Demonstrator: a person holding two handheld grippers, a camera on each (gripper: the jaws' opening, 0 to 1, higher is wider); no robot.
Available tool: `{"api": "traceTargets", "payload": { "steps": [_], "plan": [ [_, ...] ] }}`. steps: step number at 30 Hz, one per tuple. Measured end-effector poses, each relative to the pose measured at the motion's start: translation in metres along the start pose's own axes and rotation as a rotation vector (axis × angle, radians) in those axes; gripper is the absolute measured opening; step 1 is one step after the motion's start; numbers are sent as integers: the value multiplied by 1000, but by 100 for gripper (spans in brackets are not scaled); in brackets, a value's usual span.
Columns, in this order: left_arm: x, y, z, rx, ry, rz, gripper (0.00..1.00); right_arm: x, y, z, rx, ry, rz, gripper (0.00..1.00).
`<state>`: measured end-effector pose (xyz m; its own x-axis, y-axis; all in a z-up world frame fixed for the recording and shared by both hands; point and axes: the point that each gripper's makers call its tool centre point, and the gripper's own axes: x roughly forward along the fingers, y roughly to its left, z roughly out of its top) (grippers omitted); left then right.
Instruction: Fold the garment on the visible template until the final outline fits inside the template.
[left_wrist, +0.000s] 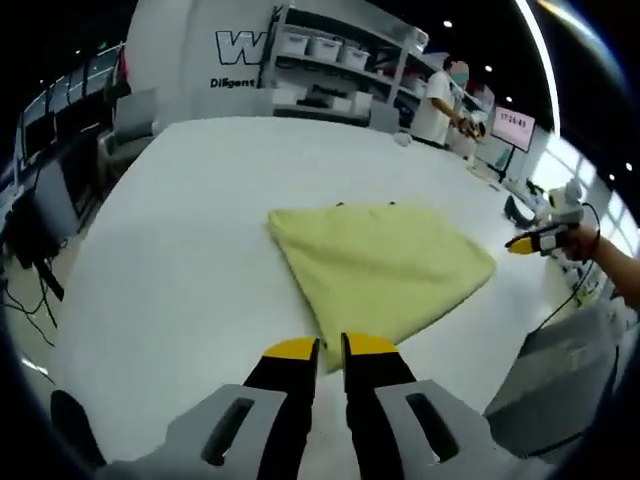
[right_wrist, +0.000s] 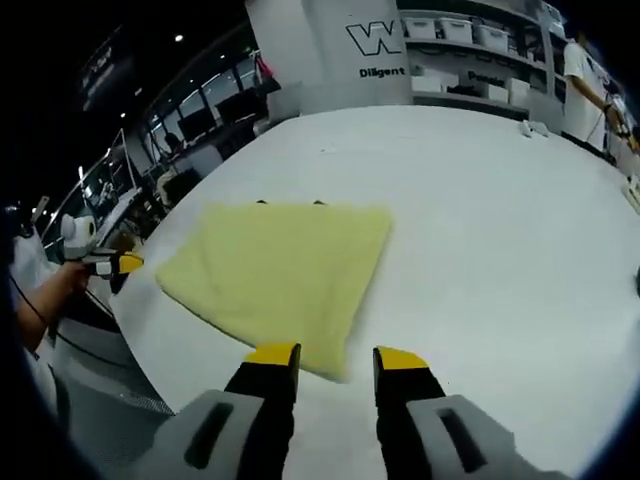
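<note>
A pale yellow garment (left_wrist: 385, 265) lies folded into a flat, roughly square shape on the white table (left_wrist: 200, 230). In the right gripper view the garment (right_wrist: 280, 275) lies ahead and to the left. Two small dark marks (left_wrist: 340, 205) peek out at its far edge. My left gripper (left_wrist: 330, 350) points at the garment's near corner, its jaws drawn together with only a thin slit and nothing visibly held. My right gripper (right_wrist: 337, 362) stands open just short of the garment's near edge. Each gripper also appears in the other's view, hand-held beside a garment corner: right gripper (left_wrist: 528, 242), left gripper (right_wrist: 118, 264).
Shelves with white bins (left_wrist: 330, 50) and a white wall with lettering (right_wrist: 385, 45) stand beyond the table's far end. A person (left_wrist: 440, 100) stands at the back by a lit screen (left_wrist: 512, 128). The table edge (right_wrist: 130, 330) drops off near the left gripper.
</note>
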<state>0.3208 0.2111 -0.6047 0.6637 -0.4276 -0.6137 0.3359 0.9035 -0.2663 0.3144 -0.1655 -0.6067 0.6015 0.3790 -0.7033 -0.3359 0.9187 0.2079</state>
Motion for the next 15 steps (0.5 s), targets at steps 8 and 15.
{"api": "traceTargets", "payload": {
  "steps": [8,15],
  "plan": [
    [-22,-28,13,-50,-57,47,68,-26,19,17,-38,-74,-16,82],
    [-37,-38,13,-24,-51,106,92,-42,34,22,-67,-110,-15,98]
  ]
}}
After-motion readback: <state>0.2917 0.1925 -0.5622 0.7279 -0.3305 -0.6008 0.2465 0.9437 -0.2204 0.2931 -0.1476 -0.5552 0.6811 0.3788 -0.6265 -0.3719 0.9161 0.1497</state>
